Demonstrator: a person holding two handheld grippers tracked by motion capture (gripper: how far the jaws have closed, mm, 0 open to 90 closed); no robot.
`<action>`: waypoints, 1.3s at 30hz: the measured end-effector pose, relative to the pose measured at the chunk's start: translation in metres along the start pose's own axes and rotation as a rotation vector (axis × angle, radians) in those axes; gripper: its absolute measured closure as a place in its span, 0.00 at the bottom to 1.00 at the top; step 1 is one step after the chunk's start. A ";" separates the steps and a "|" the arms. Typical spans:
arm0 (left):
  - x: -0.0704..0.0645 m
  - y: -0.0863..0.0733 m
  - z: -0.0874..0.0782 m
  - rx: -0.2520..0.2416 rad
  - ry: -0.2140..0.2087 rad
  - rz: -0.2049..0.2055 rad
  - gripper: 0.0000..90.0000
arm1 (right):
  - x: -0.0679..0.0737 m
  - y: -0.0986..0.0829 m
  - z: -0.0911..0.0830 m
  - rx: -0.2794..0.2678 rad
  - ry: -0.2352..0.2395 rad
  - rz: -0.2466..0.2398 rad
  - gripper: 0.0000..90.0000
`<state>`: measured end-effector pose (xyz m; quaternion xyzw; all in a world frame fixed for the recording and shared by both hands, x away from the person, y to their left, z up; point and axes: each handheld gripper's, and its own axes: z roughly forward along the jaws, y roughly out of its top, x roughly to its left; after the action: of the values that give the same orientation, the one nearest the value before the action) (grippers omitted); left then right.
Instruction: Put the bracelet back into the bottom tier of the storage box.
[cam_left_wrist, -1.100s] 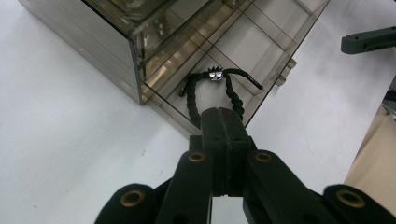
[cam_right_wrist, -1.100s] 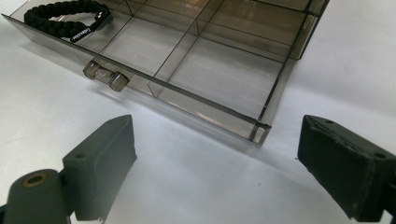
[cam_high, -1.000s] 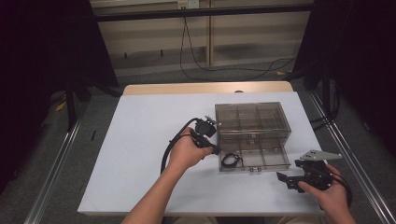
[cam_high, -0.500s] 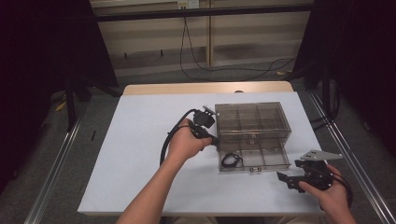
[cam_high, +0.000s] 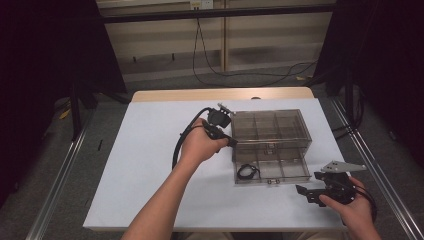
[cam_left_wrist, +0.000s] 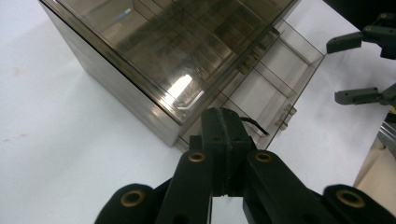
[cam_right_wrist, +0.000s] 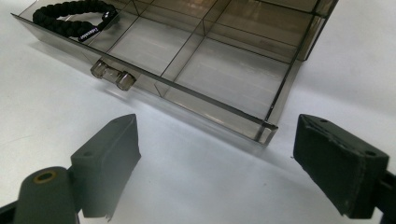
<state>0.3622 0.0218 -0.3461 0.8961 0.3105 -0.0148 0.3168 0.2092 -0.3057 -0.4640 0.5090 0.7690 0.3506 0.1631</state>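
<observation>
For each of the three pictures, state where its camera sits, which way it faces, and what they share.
High view: above the table, facing forward and down; forearms, both hands.
Left gripper view: on the left tool, jaws together, facing the clear box.
Right gripper view: on the right tool, jaws apart, facing the open drawer.
Shared: the drawer's black bracelet.

Overhead light brightens the white bench (cam_high: 150, 165); the surrounding room is dark. A bright glare patch sits on the smoked box (cam_left_wrist: 154, 60) lid. The left gripper (cam_left_wrist: 227, 154) appears soft, out of focus. Shadows beneath the drawer (cam_right_wrist: 210, 70) are soft.
</observation>
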 end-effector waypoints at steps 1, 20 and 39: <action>0.000 0.002 -0.001 -0.004 0.000 -0.003 1.00 | 0.000 0.000 0.000 0.000 0.001 0.000 0.16; 0.009 0.023 0.009 -0.037 0.038 -0.014 1.00 | -0.001 -0.001 -0.001 0.002 0.010 -0.004 0.19; 0.013 0.018 0.030 -0.010 0.059 -0.016 1.00 | 0.001 -0.004 -0.005 0.003 0.024 -0.002 0.27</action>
<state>0.3882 0.0011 -0.3631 0.8921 0.3267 0.0106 0.3119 0.2029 -0.3081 -0.4631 0.5041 0.7721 0.3553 0.1534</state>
